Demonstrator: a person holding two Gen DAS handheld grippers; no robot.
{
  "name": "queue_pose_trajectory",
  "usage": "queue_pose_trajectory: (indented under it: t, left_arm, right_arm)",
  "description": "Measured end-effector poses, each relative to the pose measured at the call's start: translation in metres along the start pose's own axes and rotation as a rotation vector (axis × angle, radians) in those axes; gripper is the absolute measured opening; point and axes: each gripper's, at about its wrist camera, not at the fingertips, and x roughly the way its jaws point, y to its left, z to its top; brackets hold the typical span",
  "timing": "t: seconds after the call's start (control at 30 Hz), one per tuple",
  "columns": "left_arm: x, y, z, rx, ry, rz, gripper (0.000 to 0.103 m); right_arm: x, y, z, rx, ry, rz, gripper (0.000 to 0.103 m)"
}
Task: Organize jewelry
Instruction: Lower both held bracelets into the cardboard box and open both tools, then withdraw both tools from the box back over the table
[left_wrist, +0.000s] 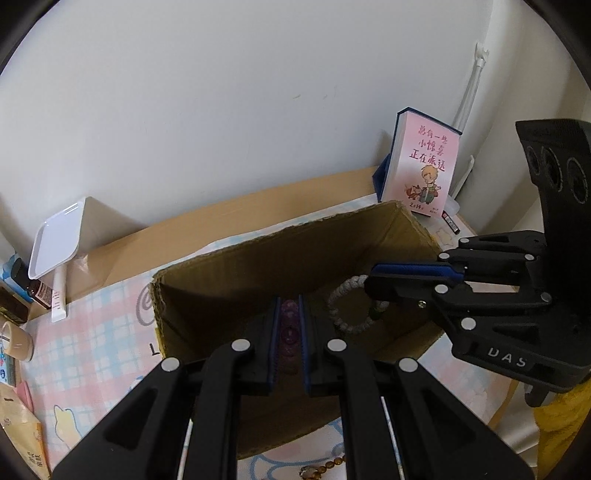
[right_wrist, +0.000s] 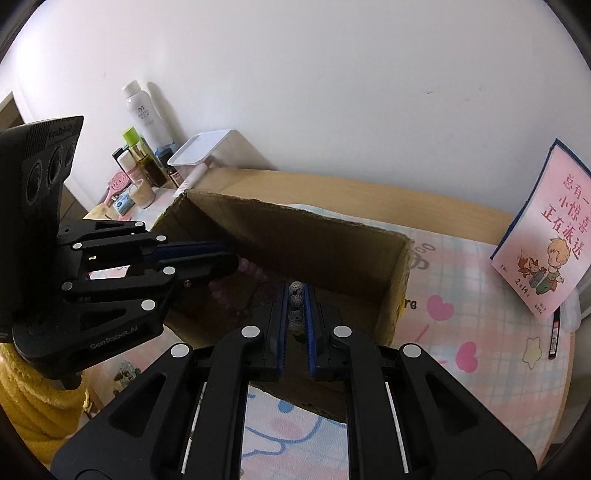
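- My left gripper (left_wrist: 288, 325) is clamped narrow on a purple bracelet (left_wrist: 289, 334): translucent round beads stacked between the blue pads, held over the open box (left_wrist: 229, 280).
- My right gripper (right_wrist: 296, 314) is pinched on a white bracelet (right_wrist: 296, 301): pale speckled beads with one dark green bead at the low end. From the left wrist its loop hangs off the fingertips inside the box mouth.
- Box: brown cardboard, top open, rough-cut rim, sitting on a pastel cartoon mat (right_wrist: 461, 295). I can't tell what lies on its floor; it's dark in there.
- An amber bead string (left_wrist: 328, 467) lies on the mat just outside the near box wall.
- Farther back: pink book (left_wrist: 421, 166) upright against the wall on one side, white tray (left_wrist: 55, 243) and bottles (right_wrist: 142, 140) on the other.
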Motion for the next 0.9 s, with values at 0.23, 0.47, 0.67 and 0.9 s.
queue_pose_trajectory:
  t: [0.23,0.47,0.67,0.9]
  left_arm:
    - [-0.002,0.0,0.001,-0.021,-0.03,0.013,0.01]
    - [-0.025,-0.001,-0.003,-0.003,-0.107,-0.003,0.025]
    - [-0.07,0.003,-0.016,0.008,-0.247,-0.001,0.038]
    - [-0.11,0.006,-0.066,0.014,-0.319,0.067,0.052]
  right_arm:
    - [0.001,0.001,0.001,0.009,-0.022,-0.021,0.01]
    - [-0.016,0.006,0.0,0.012,-0.074,-0.023,0.028]
    - [-0.053,0.023,-0.009,-0.027,-0.172,-0.011,0.037]
    - [-0.081,0.056,-0.052,-0.074,-0.248,-0.026,0.052]
